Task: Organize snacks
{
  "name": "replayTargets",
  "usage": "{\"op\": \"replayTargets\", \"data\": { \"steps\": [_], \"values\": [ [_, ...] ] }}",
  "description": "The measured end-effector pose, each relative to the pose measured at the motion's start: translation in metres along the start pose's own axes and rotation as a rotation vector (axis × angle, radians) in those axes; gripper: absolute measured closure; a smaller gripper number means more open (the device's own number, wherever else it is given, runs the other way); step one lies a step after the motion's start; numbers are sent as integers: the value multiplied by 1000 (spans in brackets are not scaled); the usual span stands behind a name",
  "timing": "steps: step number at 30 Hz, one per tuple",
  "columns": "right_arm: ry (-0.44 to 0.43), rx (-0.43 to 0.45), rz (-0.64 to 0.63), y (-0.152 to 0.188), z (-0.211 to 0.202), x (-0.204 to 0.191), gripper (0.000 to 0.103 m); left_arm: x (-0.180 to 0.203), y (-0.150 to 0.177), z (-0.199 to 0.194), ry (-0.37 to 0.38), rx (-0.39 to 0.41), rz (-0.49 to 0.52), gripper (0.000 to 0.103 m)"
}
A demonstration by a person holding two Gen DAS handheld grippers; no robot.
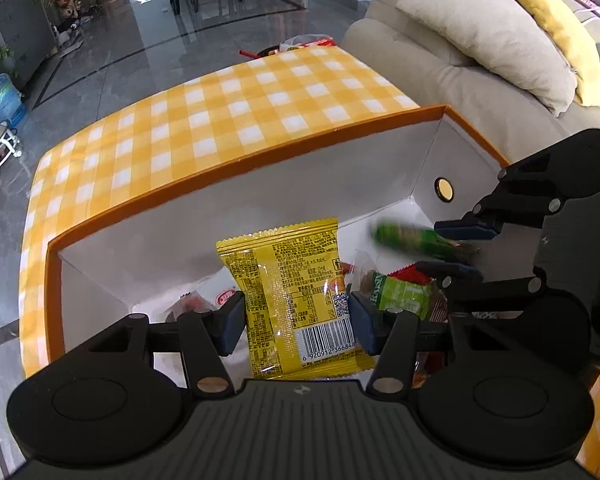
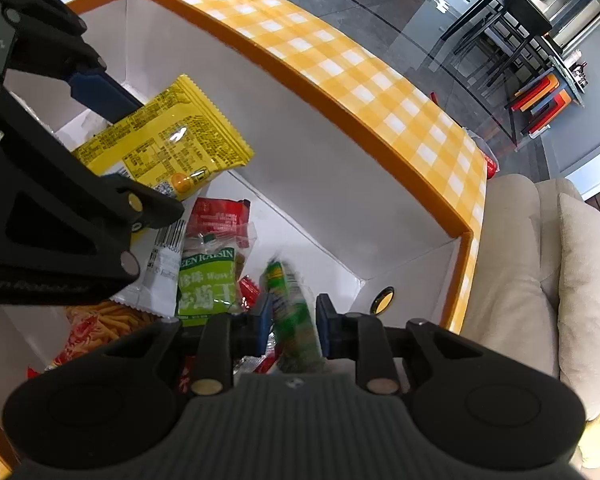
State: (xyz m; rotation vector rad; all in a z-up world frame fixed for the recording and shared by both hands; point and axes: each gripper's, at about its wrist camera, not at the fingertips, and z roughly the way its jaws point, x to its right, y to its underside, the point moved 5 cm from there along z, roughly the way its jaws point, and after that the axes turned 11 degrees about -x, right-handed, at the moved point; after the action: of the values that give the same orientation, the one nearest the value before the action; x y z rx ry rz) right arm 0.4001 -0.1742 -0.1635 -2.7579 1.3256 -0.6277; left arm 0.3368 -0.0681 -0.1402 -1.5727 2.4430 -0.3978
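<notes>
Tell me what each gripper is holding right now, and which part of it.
Left gripper pinches the yellow snack packet across its lower half, near the barcode. Right gripper appears to grip the blurred green packet at one end.

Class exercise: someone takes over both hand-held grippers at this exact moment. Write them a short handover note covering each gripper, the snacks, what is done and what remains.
Left gripper: shut on the yellow snack packet, held above the orange-rimmed box.
Right gripper: jaws either side of a green snack pack, which is blurred; grip uncertain, seemingly mid-drop.
Done: several snacks already lie in the box, including a green raisin pack, a red packet and a fries-print bag.
Left: release both packets into the box; whether more snacks wait outside is not visible.
</notes>
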Motion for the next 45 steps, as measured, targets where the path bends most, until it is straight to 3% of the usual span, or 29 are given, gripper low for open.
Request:
{"op": "replayTargets", "data": {
  "steps": [3,5,8,11,16,21,28,35,38,45],
  "values": [
    [11,5,0,-2,-4,-1,77,0,0,-2,-33,2,1,37],
    [19,21,-2,-2,-10,-1,61,-1,2,-6,-37,5,1,34],
    [22,43,-9,-1,-23,1,47,-1,5,-16,-36,16,6,26],
    [16,58,1,2,-34,2,37,-4,9,-29,-67,48,9,16],
    [-18,93,86,6,-61,8,26,-17,19,-58,-108,98,-34,15],
    [-38,171,198,9,-100,15,24,-22,30,-105,-162,211,-58,15],
    [-71,350,350,28,-179,17,11,-26,48,-167,-201,338,-146,15],
    [-62,528,462,63,-255,5,6,-22,74,-221,-227,489,-215,15],
    [-69,591,502,80,-278,-6,4,-18,87,-240,-275,559,-227,11],
    [-68,663,588,119,-308,-26,4,-6,114,-259,-336,611,-285,6]
  ]
}}
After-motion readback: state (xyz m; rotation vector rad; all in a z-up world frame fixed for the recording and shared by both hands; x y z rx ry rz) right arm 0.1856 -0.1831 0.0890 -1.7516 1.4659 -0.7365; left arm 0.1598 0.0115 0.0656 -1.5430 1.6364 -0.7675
